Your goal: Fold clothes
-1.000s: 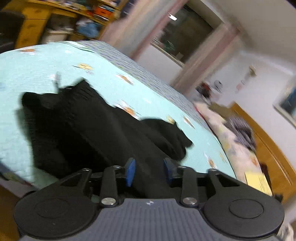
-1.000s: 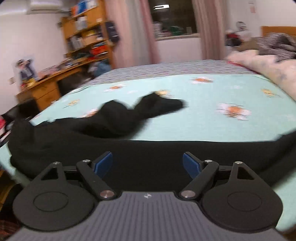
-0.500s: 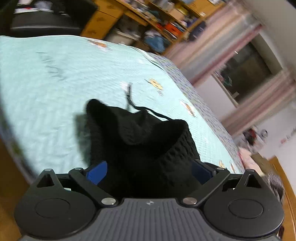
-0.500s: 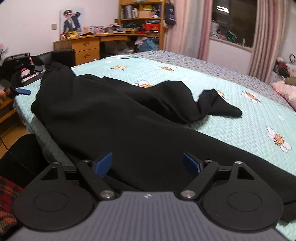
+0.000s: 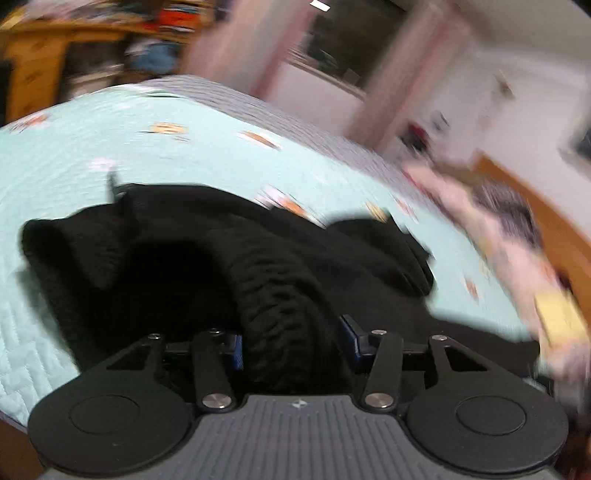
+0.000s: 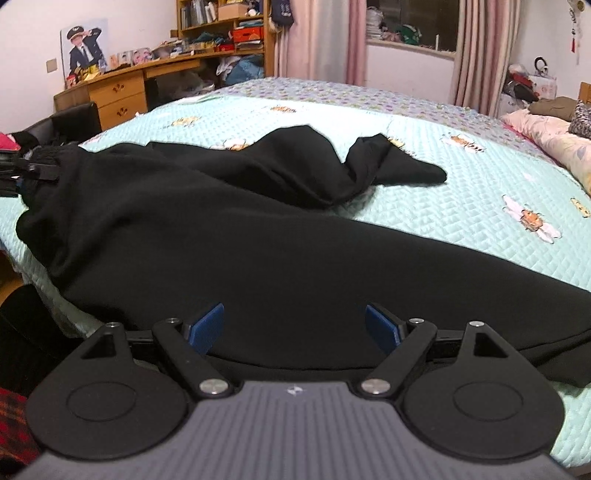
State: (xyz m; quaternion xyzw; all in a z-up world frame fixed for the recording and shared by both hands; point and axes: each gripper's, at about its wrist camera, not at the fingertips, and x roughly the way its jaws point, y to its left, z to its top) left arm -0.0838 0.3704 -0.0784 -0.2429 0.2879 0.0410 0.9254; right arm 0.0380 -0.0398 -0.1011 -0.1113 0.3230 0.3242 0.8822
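Black trousers (image 6: 221,240) lie spread across the pale green bedspread (image 6: 480,166), one leg folded toward the middle. In the left wrist view the ribbed waistband (image 5: 280,314) fills the gap between the blue pads of my left gripper (image 5: 293,347), whose jaws are closing on it. The left gripper (image 6: 22,173) also shows at the left edge of the right wrist view, at the waistband end. My right gripper (image 6: 293,328) stands open low over the near trouser leg, with the cloth lying under its spread fingers, close to the bed's front edge.
A wooden desk with drawers (image 6: 118,96) and a cluttered bookshelf (image 6: 229,29) stand beyond the bed at the left. Pillows (image 6: 546,129) and a wooden headboard (image 5: 554,221) are at the right. A black chair (image 6: 74,118) sits by the bed's left corner.
The left jaws stood wide around the waistband half a second ago and have since narrowed onto it, and that view swung right. The right gripper sank closer to the trouser leg, jaws unchanged.
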